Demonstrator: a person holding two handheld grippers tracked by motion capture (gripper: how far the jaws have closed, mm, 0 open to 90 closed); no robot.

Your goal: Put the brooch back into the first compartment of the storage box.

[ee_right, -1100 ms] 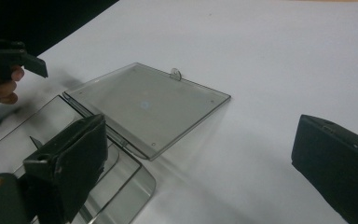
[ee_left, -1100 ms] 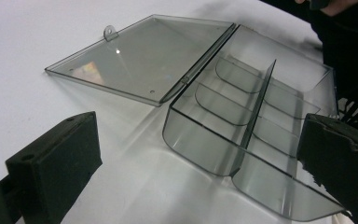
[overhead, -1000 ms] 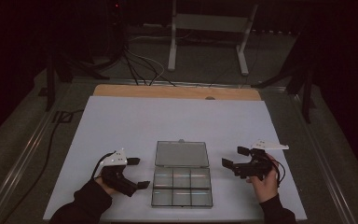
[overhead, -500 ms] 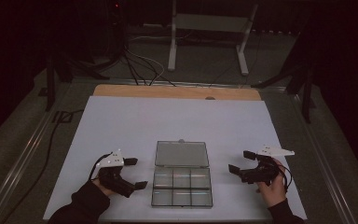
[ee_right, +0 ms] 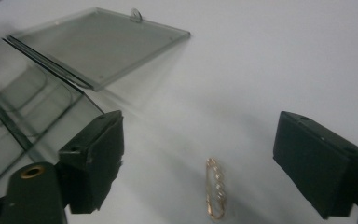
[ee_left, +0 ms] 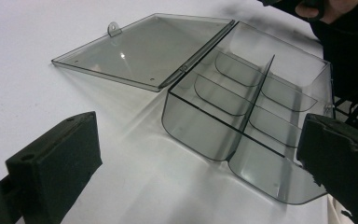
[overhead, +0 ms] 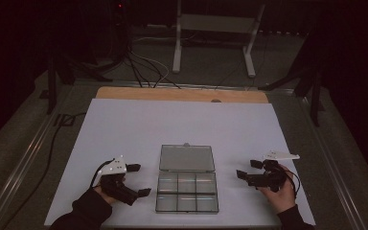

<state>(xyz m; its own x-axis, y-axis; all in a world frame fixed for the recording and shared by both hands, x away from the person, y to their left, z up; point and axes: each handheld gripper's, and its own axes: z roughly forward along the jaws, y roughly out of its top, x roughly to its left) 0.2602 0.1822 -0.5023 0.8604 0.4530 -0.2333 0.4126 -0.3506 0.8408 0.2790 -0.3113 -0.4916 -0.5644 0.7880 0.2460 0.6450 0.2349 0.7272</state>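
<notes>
Seen from the high view: a clear plastic compartment box (overhead: 187, 191) lying open on the white table (overhead: 182, 124), lid (overhead: 187, 158) folded flat away from the person, tray divided into six cells in two rows of three, nothing visible inside any of them. Left tongs (overhead: 136, 179) just beside the box's left edge, jaws spread with nothing between. Right tongs (overhead: 248, 169) near the box's right side, apart from it, held low over the table in a hand (overhead: 281, 191), jaws just closing a little yet spread wide, pressing on nothing. From the left gripper view: the box (ee_left: 256, 116) close ahead between the two black jaws, smoky transparent walls, one long straight divider crossed by curved partitions, every cell bare; the lid (ee_left: 144, 51) flat on the table with a small hanging tab at its far edge. From the right gripper view: a small gold-coloured safety pin (ee_right: 214, 189) flat on the table, lengthwise between the jaws, nearer the left jaw yet touched by neither, thin and shiny, blurred in detail; whether fastened or undone cannot be told. Off to the left, a corner of the tray (ee_right: 23, 121) and the flat lid (ee_right: 102, 44), the pin outside them on the bare table.
</notes>
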